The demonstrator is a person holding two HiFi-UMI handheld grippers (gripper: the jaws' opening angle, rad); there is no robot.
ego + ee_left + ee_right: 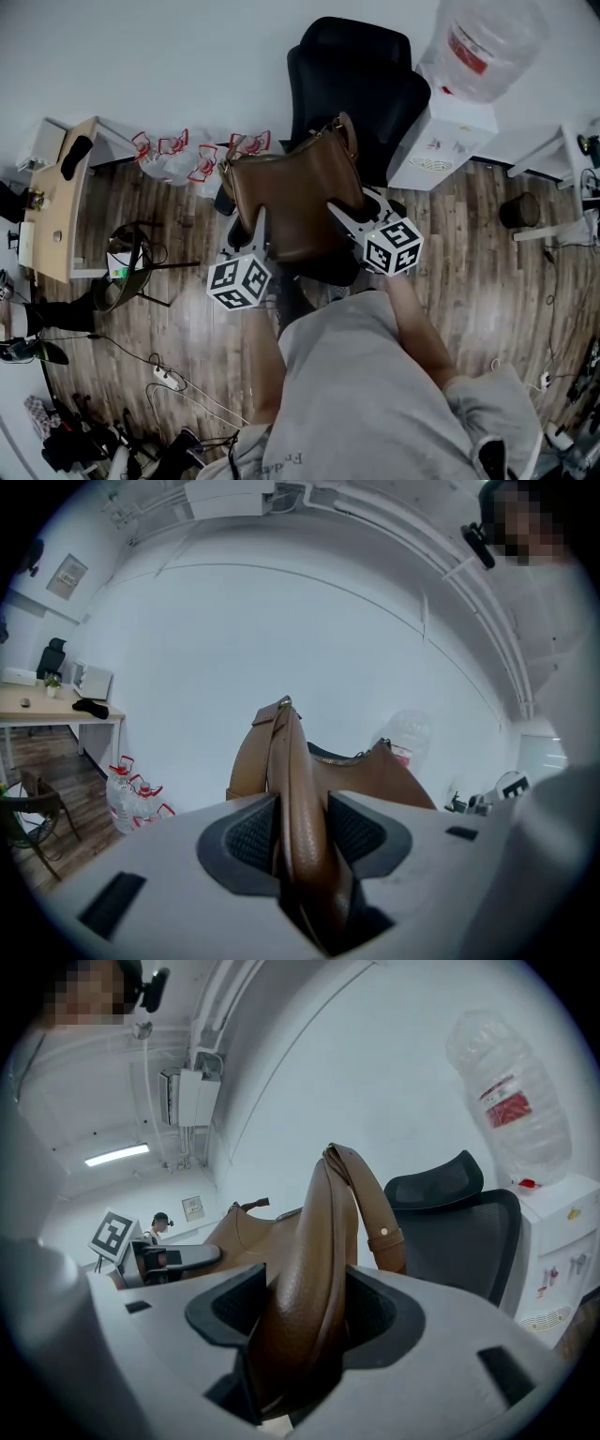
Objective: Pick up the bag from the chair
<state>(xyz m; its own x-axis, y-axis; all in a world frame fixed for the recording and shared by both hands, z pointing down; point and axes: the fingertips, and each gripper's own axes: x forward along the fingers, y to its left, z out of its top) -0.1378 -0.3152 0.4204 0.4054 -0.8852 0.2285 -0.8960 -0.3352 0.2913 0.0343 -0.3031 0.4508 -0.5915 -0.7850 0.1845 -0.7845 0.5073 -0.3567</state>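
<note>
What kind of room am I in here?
Probably an office or workroom: a black office chair, a water dispenser against the wall, and a desk on the wood floor.

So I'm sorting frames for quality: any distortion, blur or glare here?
Head view: fisheye bends the floor, bag sharp. Left gripper view: dark round vignette, wall bowed, flat light. Right gripper view: same vignette, ceiling lamp bright but no glare on the bag.

The black chair [352,84] stands close behind the bag [295,202] and closes off the upper middle of the frame. A water dispenser [441,141] crowds its right side, and bottles [178,155] lie left by the wall. Bare floor [469,272] opens at right centre. The desk [56,202] blocks the left edge.
</note>
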